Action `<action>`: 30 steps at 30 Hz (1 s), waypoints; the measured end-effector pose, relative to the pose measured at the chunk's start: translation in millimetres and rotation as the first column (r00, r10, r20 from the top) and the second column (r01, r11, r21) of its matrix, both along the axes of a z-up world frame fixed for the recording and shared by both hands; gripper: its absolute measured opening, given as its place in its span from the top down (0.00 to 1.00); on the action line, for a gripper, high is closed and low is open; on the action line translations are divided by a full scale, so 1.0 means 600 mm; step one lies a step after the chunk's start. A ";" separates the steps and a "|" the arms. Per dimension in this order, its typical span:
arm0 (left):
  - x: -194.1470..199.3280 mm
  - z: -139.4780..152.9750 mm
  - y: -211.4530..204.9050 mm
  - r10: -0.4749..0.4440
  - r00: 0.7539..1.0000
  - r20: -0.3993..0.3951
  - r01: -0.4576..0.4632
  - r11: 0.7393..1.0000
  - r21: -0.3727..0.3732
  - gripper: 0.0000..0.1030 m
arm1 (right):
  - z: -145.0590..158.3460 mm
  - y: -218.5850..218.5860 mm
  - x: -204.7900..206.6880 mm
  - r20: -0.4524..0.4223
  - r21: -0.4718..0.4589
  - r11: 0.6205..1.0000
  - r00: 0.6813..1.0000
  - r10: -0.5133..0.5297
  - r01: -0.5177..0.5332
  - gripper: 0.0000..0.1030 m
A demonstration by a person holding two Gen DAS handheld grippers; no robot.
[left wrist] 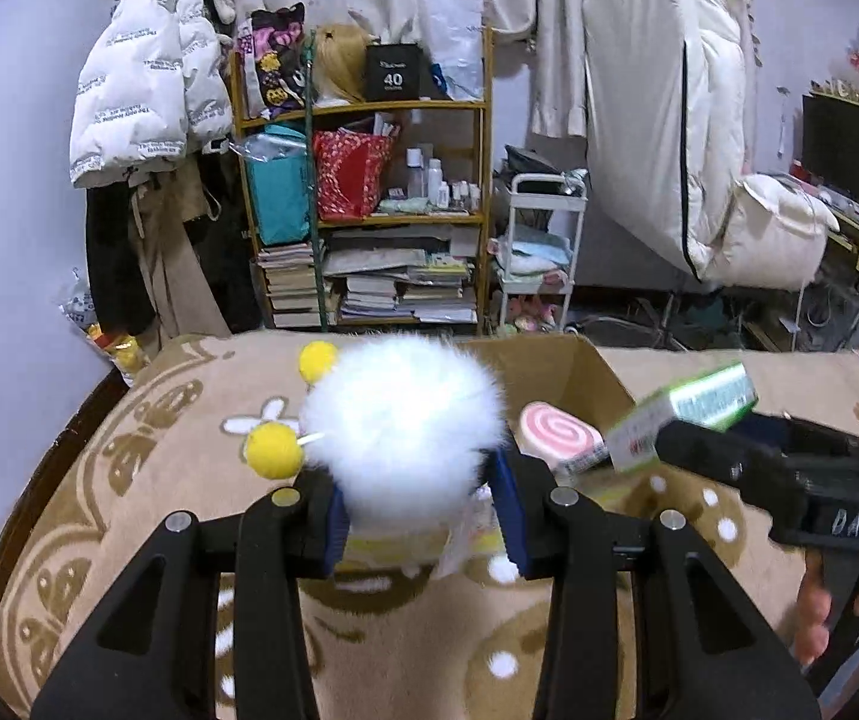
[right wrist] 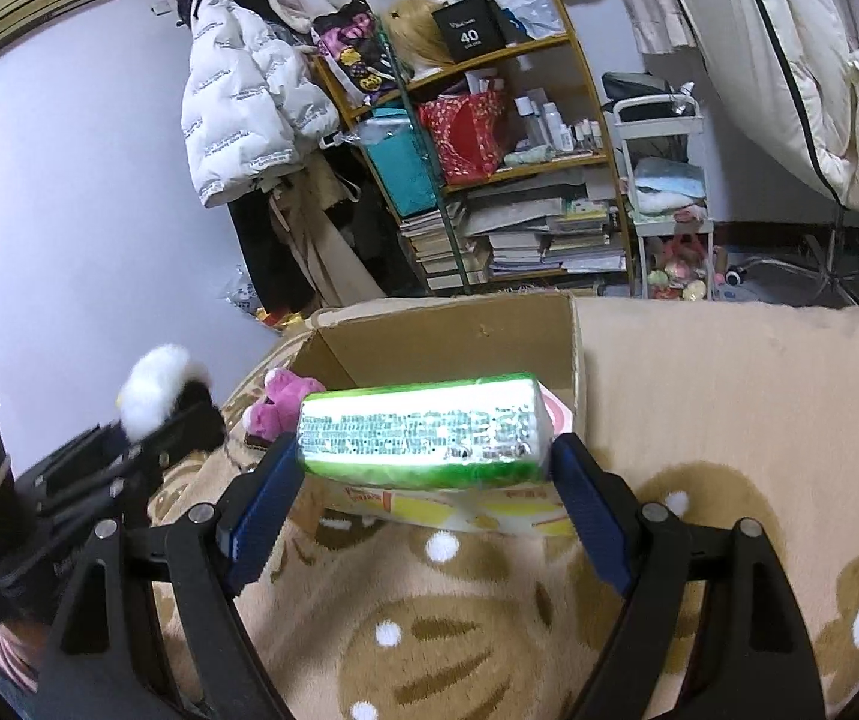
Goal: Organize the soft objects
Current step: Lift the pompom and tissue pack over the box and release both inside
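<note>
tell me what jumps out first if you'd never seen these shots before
A fluffy white pom-pom toy with yellow balls, clamped in the left gripper, fills the middle of the left wrist view. The right gripper holds a green tissue pack lengthwise between its blue pads, in front of an open cardboard box on the beige flowered blanket. Behind, a crammed wooden shelf.
</note>
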State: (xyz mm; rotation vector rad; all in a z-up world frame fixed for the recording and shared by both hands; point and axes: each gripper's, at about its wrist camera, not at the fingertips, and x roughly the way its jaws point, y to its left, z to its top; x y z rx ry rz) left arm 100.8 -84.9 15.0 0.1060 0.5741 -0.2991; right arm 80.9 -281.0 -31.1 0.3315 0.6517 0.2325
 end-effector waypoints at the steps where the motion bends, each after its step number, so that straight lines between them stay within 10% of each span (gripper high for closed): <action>1: 0.006 0.003 0.001 0.002 1.000 0.004 -0.002 1.000 -0.003 0.62 | 0.002 0.003 0.005 0.006 -0.008 1.000 1.000 0.004 -0.004 0.15; 9: 0.059 0.029 -0.005 0.016 0.999 0.040 -0.014 0.999 -0.031 0.62 | 0.014 0.016 0.050 0.073 -0.059 0.998 0.997 0.021 -0.017 0.17; 12: 0.080 0.025 -0.012 0.021 0.999 0.046 -0.021 1.000 -0.015 0.62 | 0.010 0.023 0.073 0.058 -0.110 0.993 0.998 0.035 -0.029 0.41; 19: 0.130 -0.008 -0.024 0.005 0.998 -0.065 -0.007 0.999 -0.039 0.60 | -0.028 0.007 0.095 -0.025 -0.070 0.997 1.000 0.014 -0.016 0.41; 30: 0.102 -0.025 -0.017 0.051 0.994 -0.092 -0.047 0.998 0.048 0.17 | -0.040 -0.005 0.066 -0.105 -0.044 0.999 0.994 -0.004 -0.001 0.16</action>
